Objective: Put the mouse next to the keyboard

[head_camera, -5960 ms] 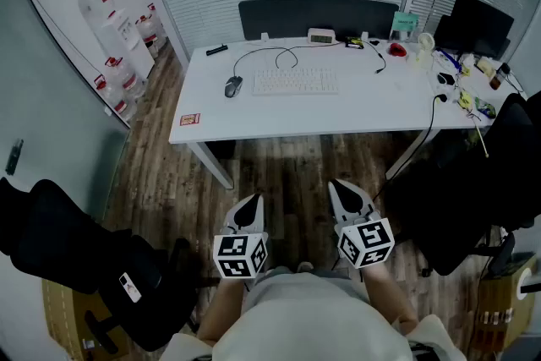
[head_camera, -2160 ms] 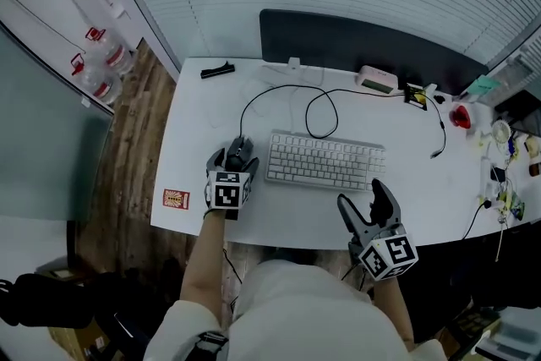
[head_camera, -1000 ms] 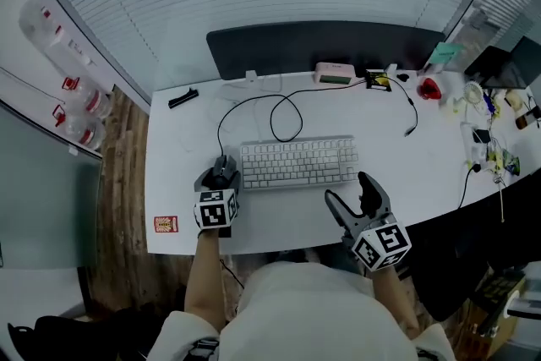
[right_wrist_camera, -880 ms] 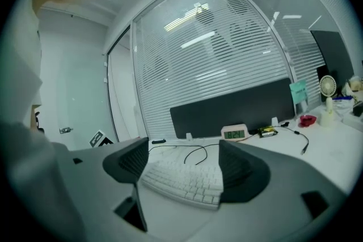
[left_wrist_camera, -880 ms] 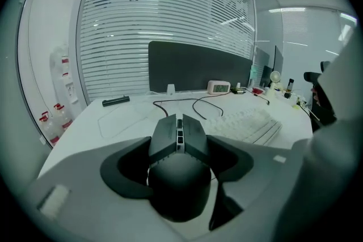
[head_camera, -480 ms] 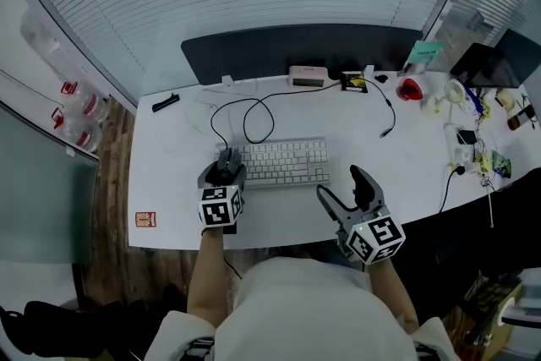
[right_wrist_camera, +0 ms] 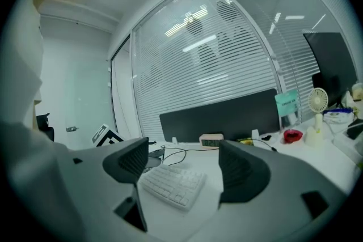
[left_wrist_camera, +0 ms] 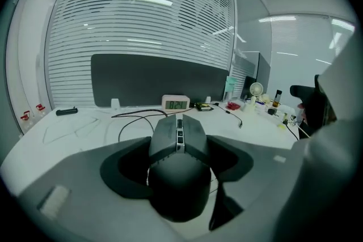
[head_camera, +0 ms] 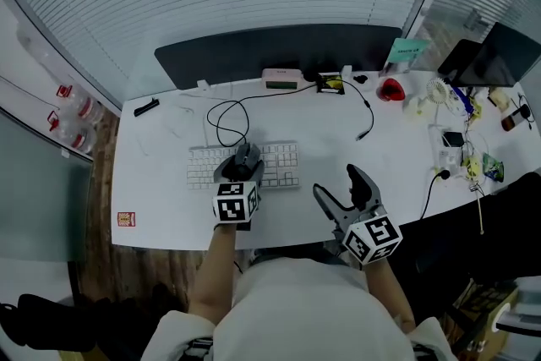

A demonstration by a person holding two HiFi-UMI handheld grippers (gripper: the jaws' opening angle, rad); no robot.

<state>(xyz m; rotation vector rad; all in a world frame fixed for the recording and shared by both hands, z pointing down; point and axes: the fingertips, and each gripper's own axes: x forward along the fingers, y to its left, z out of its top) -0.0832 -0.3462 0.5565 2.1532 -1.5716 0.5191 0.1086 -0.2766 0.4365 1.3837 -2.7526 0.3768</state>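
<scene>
Firmly, the mouse [left_wrist_camera: 178, 170] is held between the jaws of the left gripper [head_camera: 243, 167], whose pads are pressed against its two sides; the jaws are kept fairly wide by the mouse's body. The mouse's nose and wheel are pointed away from the gripper, toward the back of the table [head_camera: 152, 199]. From the head view, the gripper and mouse are seen over the middle of the keyboard [head_camera: 283, 166], with keys showing to the left and right of the gripper; whether the mouse is touching the keys cannot be told. A looped cable [head_camera: 226, 121] is laid on the table just beyond the gripper, and farther ahead a small clock [left_wrist_camera: 176, 102] is set near the table's back edge, in front of a dark panel [head_camera: 270, 51].

The right gripper [head_camera: 342, 190] is held to the right of the left one, near the table's front edge and apart from the keyboard's right end. Its jaws are spread wide and nothing is gripped between them; in the right gripper view the keyboard is seen ahead and a little to the left, beyond the jaws. To the right of this gripper, well apart, small clutter [head_camera: 461, 144] is gathered at the table's far end.
</scene>
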